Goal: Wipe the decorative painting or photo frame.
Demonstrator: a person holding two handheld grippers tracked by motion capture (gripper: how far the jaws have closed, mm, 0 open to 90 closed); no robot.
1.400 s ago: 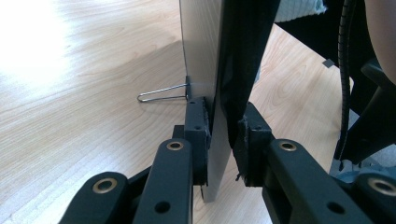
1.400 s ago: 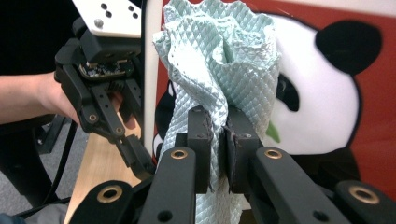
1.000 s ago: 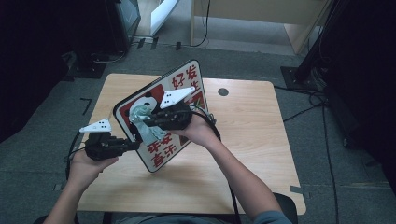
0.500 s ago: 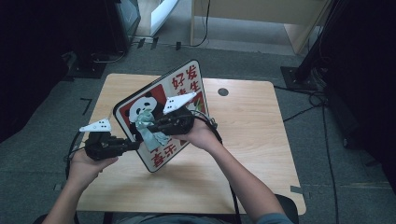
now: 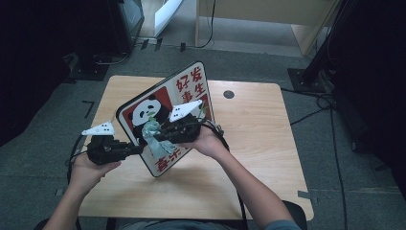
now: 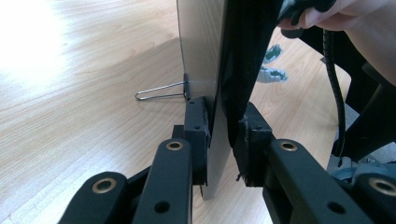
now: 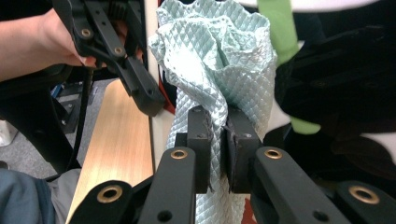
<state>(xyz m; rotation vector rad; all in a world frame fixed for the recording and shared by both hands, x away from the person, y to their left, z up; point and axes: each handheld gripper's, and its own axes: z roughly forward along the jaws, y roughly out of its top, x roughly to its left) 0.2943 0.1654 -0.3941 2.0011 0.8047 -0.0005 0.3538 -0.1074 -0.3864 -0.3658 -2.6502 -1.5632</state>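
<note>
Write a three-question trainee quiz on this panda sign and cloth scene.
1. True or false: the left gripper is clamped on the panda sign's edge.
2. What does the right gripper hold? A) cloth B) sponge C) brush
3. Does the sign lie flat on the table or stand tilted?

Key:
1. True
2. A, a pale green quilted cloth, bunched against the sign's face
3. Tilted, lower edge toward the table

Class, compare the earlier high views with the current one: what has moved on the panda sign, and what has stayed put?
The right hand-held gripper, shut on the pale green cloth, has slid slightly down the face of the panda sign, from the panda's head toward its lower part. The left hand-held gripper stays clamped on the sign's edge, holding it tilted above the table. Nothing was let go.
</note>
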